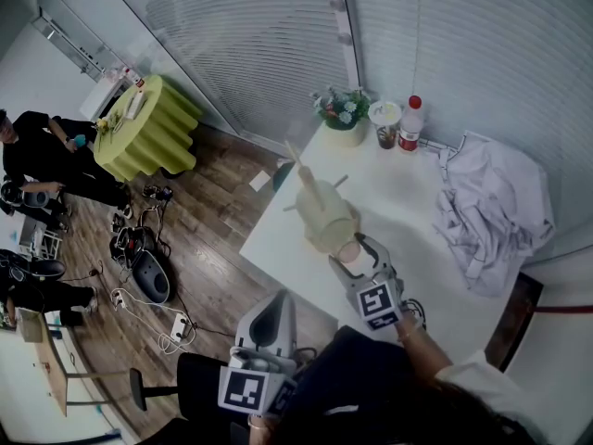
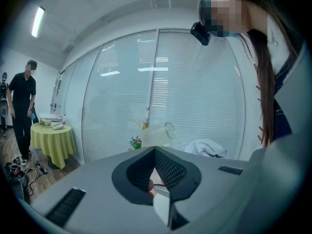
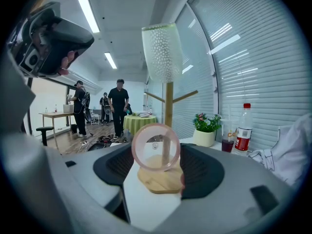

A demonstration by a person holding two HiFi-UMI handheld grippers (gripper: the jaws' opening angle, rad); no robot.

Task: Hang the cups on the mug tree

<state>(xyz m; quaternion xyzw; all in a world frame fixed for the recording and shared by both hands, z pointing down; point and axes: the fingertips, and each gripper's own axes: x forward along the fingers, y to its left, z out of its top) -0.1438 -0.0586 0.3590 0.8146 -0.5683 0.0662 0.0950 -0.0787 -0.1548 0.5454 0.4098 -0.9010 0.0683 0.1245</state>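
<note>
Currently right tongs pinch one pink cup, centre frame, beside the one mug tree on counter. Left tongs pressed together, empty, lower left. Second cup, a frosted cup, sits upended on tree.

In the head view the pale frosted cup hides the trunk of the wooden mug tree; the right tongs cover most of the pink translucent cup.

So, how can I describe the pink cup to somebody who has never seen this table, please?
On the white table stands a wooden mug tree. Near its base, the right tongs hold the pink cup on its side. Its clear pink tint sets it apart from the pale frosted cup, which hangs upside down on the tree's top.
</note>
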